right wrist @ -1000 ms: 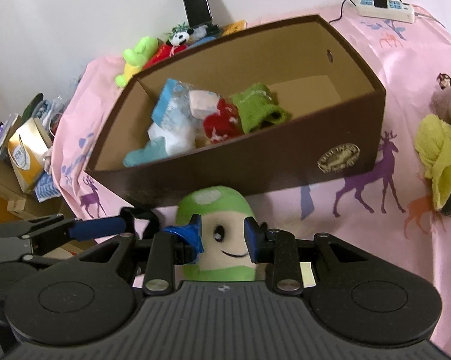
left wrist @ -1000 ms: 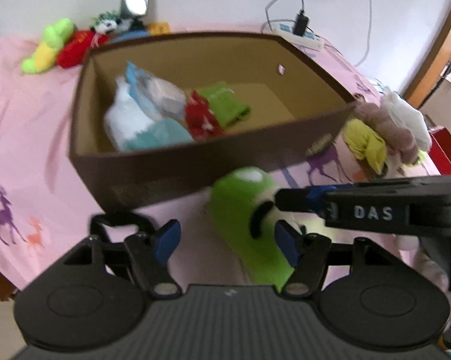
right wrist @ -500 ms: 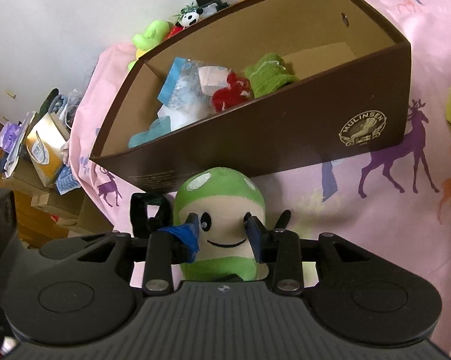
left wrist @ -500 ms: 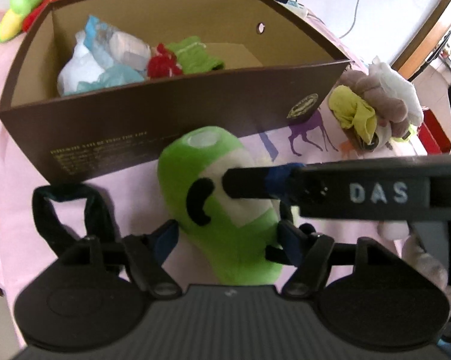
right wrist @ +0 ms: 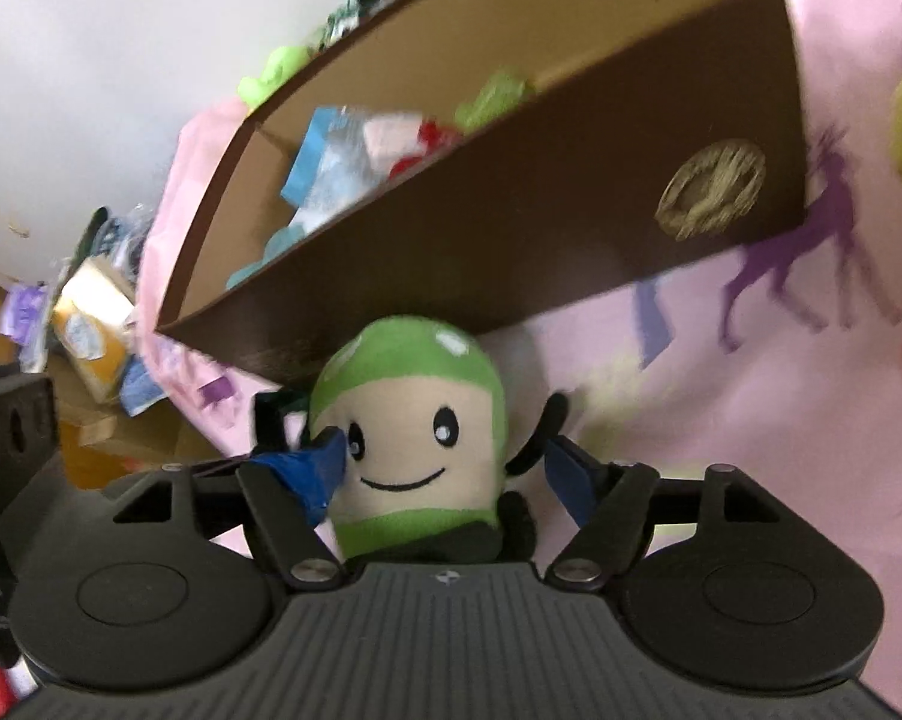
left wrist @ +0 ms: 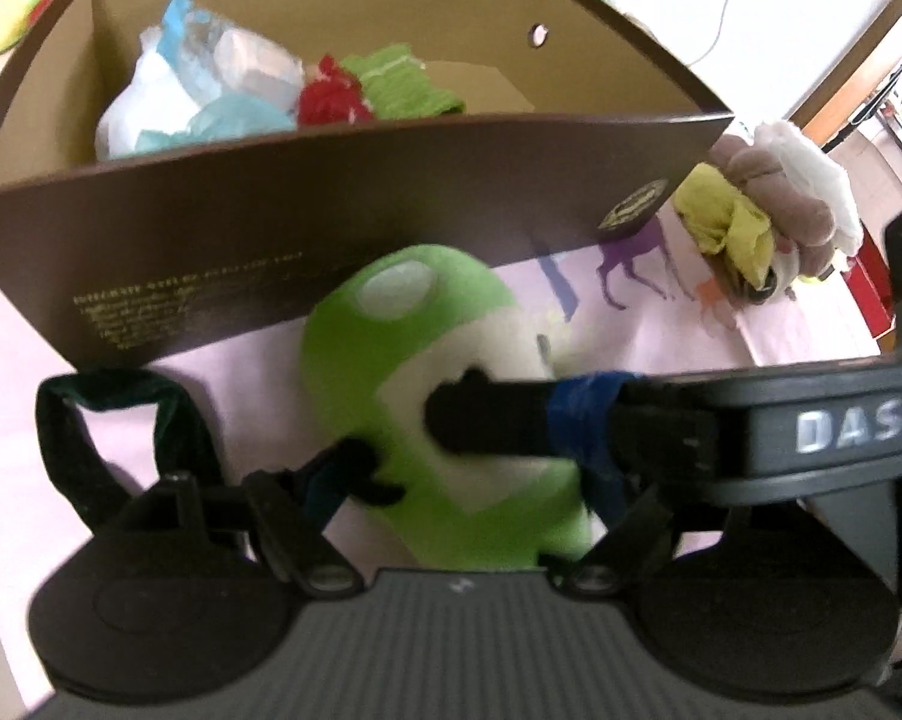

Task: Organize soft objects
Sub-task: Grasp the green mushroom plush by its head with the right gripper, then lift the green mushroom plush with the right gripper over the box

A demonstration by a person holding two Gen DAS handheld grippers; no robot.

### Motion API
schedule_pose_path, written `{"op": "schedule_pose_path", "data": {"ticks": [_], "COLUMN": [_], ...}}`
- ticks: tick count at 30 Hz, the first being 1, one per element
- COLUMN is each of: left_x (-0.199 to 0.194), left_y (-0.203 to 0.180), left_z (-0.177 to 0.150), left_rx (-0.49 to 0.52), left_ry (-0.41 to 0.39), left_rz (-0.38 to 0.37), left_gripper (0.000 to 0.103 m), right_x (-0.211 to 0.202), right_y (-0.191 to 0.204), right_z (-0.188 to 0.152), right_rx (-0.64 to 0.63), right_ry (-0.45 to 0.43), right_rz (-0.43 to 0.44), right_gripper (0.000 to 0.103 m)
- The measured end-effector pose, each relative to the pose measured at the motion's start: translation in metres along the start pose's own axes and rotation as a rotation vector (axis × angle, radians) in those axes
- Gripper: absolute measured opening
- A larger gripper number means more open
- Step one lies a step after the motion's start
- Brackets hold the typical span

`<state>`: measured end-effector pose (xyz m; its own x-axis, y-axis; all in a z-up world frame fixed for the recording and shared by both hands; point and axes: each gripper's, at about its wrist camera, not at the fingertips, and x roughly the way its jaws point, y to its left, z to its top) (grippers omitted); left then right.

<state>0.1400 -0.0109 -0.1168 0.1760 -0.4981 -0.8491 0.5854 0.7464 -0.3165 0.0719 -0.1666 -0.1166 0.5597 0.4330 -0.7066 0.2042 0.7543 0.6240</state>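
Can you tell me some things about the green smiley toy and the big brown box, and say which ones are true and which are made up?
1. The green plush toy with a smiling face lies inside the brown cardboard box. False: it is outside, in front of the box's front wall.
2. A red soft item is inside the box. True.
3. The box sits on a pink cloth with purple deer. True.
4. The box is empty. False: it holds several soft things, including a green knitted piece.
5. The right gripper has the plush between its fingers. True.
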Motion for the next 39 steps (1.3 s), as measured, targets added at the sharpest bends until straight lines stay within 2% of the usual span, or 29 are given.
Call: {"op": "schedule_pose_path", "data": {"ticks": [3, 6, 12, 20, 28, 30, 31, 36, 39], "left_x": [-0.001, -0.003, -0.006, -0.004, -0.01, -0.016, -0.021, -0.058, -0.082], "left_y": [-0.002, -0.002, 0.001, 0.007, 0.003, 0.002, -0.001, -0.017, -0.03], "left_z": [-0.001, -0.001, -0.001, -0.001, -0.005, -0.004, -0.003, 0.007, 0.024], "left_rx": [0.026, 0.041, 0.067, 0.082, 0.138, 0.146, 0.152, 0.204, 0.259], "left_ry": [-0.002, -0.009, -0.005, 0.008, -0.013, -0.014, -0.017, -0.089, -0.166], "left_rz": [-0.007, -0.007, -0.041, -0.096, -0.093, -0.12, -0.127, -0.162, -0.168], "left_gripper": [0.077, 0.075, 0.076, 0.078, 0.083, 0.069, 0.069, 0.068, 0.068], "right_x": [0.014, 0.017, 0.011, 0.005, -0.005, -0.009, -0.012, -0.045, -0.071], "right_y": [-0.001, 0.007, 0.008, 0.011, 0.03, 0.034, 0.037, 0.056, 0.069], "right_z": [-0.001, -0.002, -0.008, -0.005, -0.013, -0.015, -0.015, -0.011, 0.002], "right_rx": [0.021, -0.03, -0.033, -0.017, -0.067, -0.077, -0.077, -0.138, -0.201], "right_ry": [0.09, 0.08, 0.059, 0.033, -0.008, -0.022, -0.029, -0.086, -0.139], "right_rz": [0.041, 0.03, 0.041, -0.016, -0.095, -0.111, -0.117, -0.091, -0.075], "right_gripper": [0.058, 0.056, 0.056, 0.056, 0.057, 0.055, 0.055, 0.052, 0.052]}}
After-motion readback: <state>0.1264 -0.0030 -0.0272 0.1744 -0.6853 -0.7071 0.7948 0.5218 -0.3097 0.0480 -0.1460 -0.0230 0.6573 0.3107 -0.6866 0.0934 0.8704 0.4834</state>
